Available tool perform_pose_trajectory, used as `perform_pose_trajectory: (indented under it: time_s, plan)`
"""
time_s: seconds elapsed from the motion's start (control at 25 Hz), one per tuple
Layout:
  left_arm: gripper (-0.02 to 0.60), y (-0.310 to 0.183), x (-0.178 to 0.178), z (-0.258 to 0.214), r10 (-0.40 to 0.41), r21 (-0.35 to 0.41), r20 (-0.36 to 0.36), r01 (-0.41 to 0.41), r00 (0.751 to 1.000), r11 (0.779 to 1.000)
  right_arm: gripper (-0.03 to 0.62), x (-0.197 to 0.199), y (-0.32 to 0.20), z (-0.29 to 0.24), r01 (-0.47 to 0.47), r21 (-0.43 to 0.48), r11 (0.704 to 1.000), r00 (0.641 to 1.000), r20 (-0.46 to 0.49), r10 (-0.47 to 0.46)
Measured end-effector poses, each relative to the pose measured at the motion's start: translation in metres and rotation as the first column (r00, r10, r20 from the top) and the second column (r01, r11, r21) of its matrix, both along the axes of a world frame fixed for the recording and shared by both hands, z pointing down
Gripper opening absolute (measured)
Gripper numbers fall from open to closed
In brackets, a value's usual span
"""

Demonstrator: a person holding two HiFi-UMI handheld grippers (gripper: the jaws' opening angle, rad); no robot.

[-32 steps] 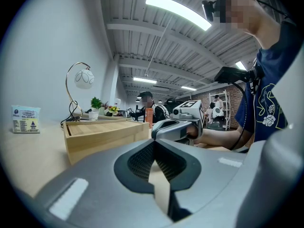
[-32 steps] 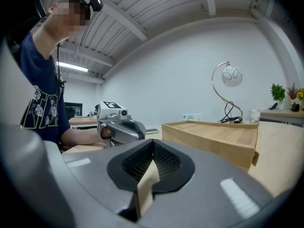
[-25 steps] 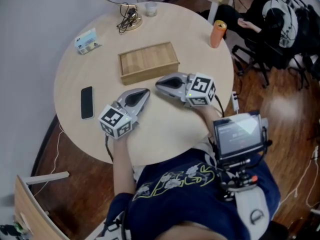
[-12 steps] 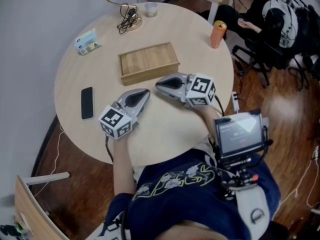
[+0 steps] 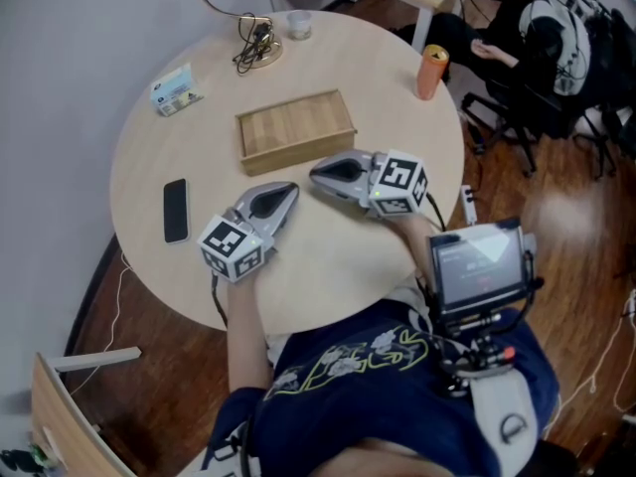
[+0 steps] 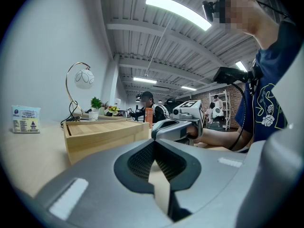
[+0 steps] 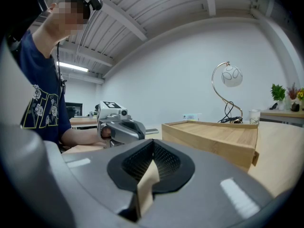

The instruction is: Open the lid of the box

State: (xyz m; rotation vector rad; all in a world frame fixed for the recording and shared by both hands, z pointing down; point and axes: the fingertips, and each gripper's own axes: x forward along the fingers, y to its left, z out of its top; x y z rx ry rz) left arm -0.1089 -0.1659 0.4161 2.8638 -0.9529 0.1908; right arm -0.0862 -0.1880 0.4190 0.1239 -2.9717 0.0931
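On the round desk (image 5: 328, 261), the box (image 5: 295, 127) lies past both my claws with its lid (image 6: 102, 126) down flat and untouched. My left claw (image 5: 286, 191) rests on the desk just short of the box's near long side. It is pressed together with nothing between the pads, as its own view confirms. My right claw (image 5: 320, 172) rests beside it, near the same side towards the right end. It is likewise closed and empty, and clear of the wood. A phone (image 5: 175, 210) lies well to the left and a can (image 5: 430, 71) well to the right; neither obstructs. Assessment: the task has not begun. To do it well, I would spread one claw and bring it to the lid's near edge. The other I would set against the box body so that it cannot slide on the smooth desk. The lid should then be raised in an arc, not pulled straight. I cannot tell from these views which side carries the hinge, so the first lift should be gentle. Compared with the earlier frames, nothing of substance differs: both claws lie where they lay, closed as before, and the box is unopened. Only the head view has shifted a trifle.
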Motion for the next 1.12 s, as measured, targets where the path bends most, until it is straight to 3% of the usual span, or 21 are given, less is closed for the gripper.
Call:
perform_pose_trajectory:
  time_s: [1.12]
  plan:
    - [0.000, -0.0003, -0.0008, 0.0010, -0.006, -0.003, 0.009, 0.006, 1.000, 1.000, 0.020, -0.0003, 0.0002, 0.0004, 0.001, 0.001, 1.000, 1.000, 0.003, -0.001]
